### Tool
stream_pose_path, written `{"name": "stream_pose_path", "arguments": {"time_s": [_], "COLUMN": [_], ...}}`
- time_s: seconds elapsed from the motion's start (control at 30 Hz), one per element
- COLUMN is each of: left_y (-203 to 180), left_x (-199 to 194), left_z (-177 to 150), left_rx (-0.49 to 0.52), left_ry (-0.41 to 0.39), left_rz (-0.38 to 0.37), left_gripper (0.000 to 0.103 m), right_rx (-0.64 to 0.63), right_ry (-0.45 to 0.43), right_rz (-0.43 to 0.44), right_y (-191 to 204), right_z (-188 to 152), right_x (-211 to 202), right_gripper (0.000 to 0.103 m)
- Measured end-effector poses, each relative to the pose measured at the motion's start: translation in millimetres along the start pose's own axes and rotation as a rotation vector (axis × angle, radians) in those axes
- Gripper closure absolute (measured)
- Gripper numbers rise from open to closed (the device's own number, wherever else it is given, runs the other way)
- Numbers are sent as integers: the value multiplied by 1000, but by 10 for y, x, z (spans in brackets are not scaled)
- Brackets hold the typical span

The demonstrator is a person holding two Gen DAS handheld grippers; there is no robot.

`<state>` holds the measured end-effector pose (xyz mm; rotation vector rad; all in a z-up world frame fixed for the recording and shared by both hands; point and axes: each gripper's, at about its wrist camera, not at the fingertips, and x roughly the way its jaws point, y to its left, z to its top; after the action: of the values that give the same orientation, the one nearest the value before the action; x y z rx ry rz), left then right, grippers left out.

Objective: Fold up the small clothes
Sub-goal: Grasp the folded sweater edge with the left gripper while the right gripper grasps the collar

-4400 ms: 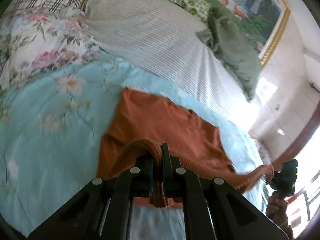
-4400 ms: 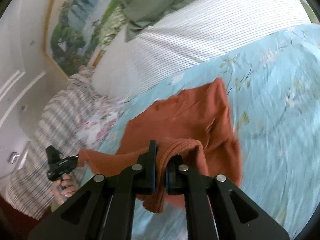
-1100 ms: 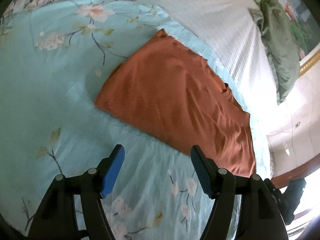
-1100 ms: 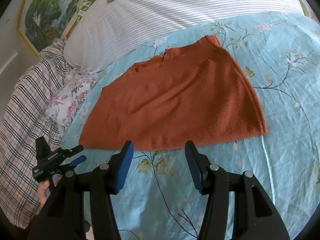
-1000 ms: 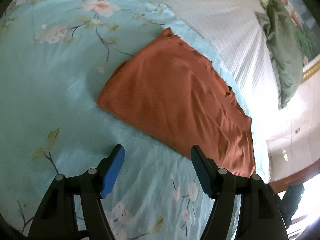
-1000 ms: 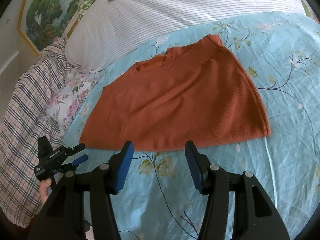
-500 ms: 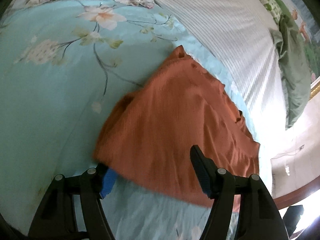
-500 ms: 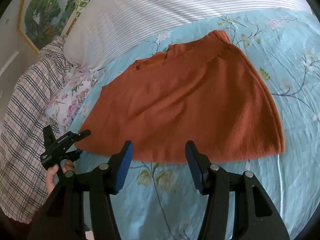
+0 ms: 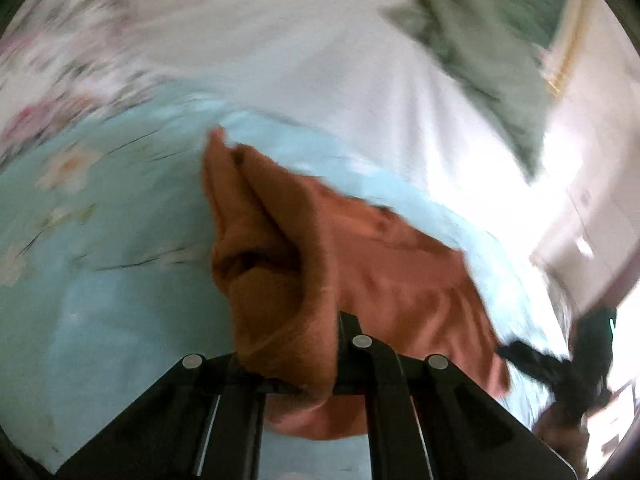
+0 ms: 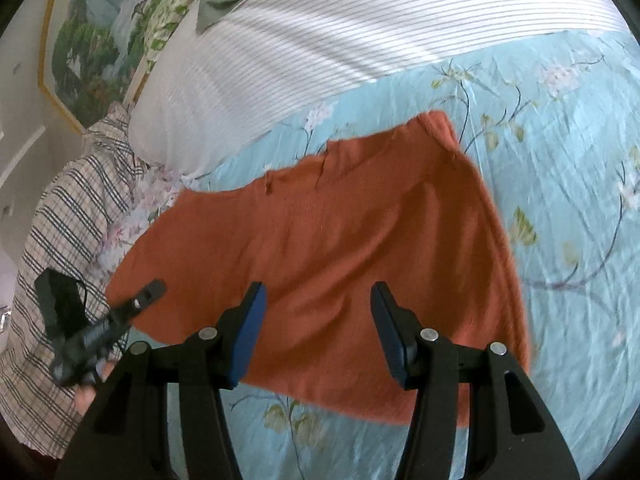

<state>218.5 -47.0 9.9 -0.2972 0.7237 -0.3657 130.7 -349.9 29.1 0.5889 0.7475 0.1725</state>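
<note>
left gripper: just clamped on orange garment corner, bunched ahead | right gripper: jaws apart, empty, over garment's near hem

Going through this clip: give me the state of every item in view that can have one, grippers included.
Orange knit garment: mostly flat on the bedsheet, one corner bunched and lifted.
Left gripper: jaws have just closed; shut on the garment's corner.
Right gripper: open, over the near hem, nothing pressed between its pads.
Floral bedsheet: spread, lightly creased.
</note>
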Motion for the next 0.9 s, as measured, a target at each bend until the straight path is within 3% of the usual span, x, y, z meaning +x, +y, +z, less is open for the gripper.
{"name": "stream_pose_path", "arguments": {"time_s": [0.17,0.3,0.67,0.7,0.73,0.77,0.83,0.9], "left_y": [-692,-983,-1072,-1081,-1087,-1090,-1097,-1092], "left_x": [307,662,766,754,734,732,711,634], "left_z": [-261,-571,-733,-746,-760,-756,-740,-719], "left_rx": [214,371,481,489,494,496,494,484], "left_ry": [63,136,132,129,128,127,123,109], "left_rz": [-41,23,82,87,89,90,90,79], "left_gripper": [98,98,97,97,97,97,97,97], "right_rx": [10,9,56,52,44,44,75,97], "right_ry": [64,148,322,331,325,328,312,298], "right_rz": [44,96,149,158,157,159,177,157], "right_y": [-39,18,159,169,191,196,150,84], "right_z": [174,264,616,641,659,677,717,733], "right_x": [213,567,1771,1839,1866,1876,1809,1707], "right_gripper": [48,47,43,50,75,80,80,66]}}
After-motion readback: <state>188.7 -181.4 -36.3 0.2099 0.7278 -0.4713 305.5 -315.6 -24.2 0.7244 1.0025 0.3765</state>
